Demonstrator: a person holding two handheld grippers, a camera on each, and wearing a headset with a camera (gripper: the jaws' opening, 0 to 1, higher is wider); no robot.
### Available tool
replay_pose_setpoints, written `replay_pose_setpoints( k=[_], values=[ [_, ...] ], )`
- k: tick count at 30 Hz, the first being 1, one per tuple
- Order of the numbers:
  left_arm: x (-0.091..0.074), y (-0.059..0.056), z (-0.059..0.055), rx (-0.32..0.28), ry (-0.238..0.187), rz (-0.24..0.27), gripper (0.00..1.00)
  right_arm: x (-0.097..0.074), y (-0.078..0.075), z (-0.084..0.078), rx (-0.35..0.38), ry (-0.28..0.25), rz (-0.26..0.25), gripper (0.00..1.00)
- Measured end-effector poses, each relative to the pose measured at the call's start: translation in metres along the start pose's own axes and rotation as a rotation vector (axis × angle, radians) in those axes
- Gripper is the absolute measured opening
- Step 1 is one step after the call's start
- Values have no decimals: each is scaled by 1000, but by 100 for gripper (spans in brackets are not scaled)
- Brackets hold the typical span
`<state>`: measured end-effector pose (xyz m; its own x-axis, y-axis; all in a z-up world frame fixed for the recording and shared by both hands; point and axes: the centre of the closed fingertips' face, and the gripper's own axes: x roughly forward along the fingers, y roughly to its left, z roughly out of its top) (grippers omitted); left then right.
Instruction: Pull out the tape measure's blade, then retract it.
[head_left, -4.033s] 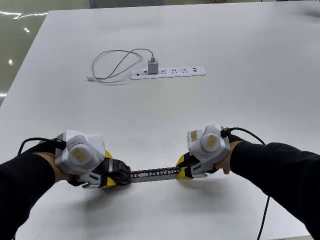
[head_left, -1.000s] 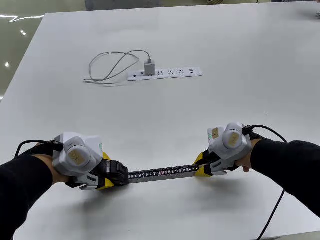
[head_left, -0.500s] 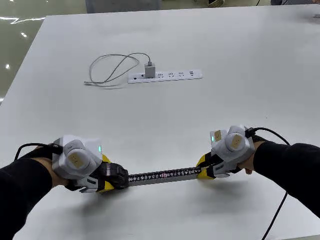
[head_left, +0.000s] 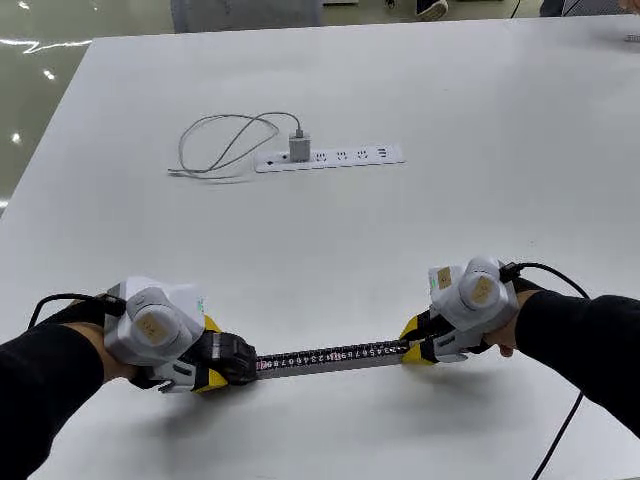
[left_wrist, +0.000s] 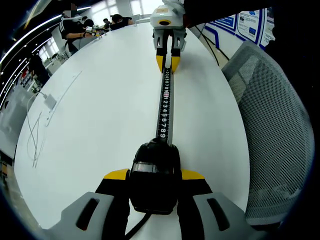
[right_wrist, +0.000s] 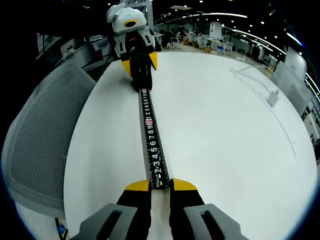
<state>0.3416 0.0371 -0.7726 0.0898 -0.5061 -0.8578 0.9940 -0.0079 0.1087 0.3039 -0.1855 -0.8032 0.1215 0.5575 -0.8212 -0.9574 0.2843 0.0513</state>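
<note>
Since four seconds ago the right gripper (head_left: 411, 351) has drawn further toward the right of the head view, baring more blade (head_left: 330, 357) between the two grippers. Its jaws are pinched closed on the blade's tip. The left gripper (head_left: 213, 356) is clamped around the tape measure's black case (left_wrist: 155, 172), at lower left. The blade's long axis runs straight from case to right gripper across the frame's bottom, so retracting likely means travelling back leftward along that line.
</note>
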Motion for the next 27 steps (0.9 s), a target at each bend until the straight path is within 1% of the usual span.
replay_pose_setpoints(
  k=[27],
  values=[
    [1, 0, 1, 1, 3, -1, 31, -8, -4, -12, 2, 2, -17, 9]
  ],
)
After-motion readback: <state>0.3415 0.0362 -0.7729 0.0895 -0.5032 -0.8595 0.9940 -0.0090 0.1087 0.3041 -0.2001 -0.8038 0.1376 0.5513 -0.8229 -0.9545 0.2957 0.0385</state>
